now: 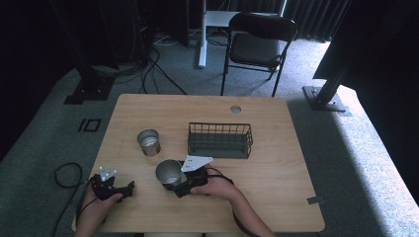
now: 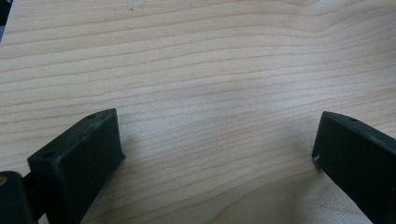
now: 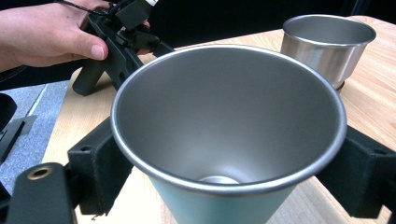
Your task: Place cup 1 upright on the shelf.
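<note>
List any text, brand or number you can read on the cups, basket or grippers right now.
No readable text in these pictures.
Near cup, between the right gripper jaws: plain metal, no marking seen.
Far cup: no label seen.
Wire basket: nothing printed on it.
Left gripper, with the grey plates on both grippers: no legible marks.
</note>
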Available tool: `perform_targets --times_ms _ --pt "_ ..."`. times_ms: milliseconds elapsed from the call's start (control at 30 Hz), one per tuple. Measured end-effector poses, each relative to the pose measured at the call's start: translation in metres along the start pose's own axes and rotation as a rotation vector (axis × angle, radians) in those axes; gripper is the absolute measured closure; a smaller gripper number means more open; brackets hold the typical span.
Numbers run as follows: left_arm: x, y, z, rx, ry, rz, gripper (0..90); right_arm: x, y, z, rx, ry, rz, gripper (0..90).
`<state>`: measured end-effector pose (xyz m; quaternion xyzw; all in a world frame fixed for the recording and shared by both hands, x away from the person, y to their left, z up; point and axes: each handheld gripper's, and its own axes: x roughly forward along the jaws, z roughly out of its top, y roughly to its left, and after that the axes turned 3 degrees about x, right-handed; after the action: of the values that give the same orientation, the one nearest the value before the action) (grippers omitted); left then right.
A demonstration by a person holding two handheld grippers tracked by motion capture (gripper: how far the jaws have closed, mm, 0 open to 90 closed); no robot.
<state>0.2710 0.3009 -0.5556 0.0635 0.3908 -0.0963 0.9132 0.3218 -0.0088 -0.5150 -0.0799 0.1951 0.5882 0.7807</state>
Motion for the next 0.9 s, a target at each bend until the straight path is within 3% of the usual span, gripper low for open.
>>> perform_targets --times_ms 300,900 --pt "0.000 0.000 0.000 -0.003 -0.002 0.000 2.0 -0.003 -0.002 0.010 0.051 -0.039 -0.011 12.6" --pt "0.000 0.000 0.000 0.001 -0.002 0.001 2.0 -0.021 -0.004 0.043 0.056 -0.097 -0.079 12.7"
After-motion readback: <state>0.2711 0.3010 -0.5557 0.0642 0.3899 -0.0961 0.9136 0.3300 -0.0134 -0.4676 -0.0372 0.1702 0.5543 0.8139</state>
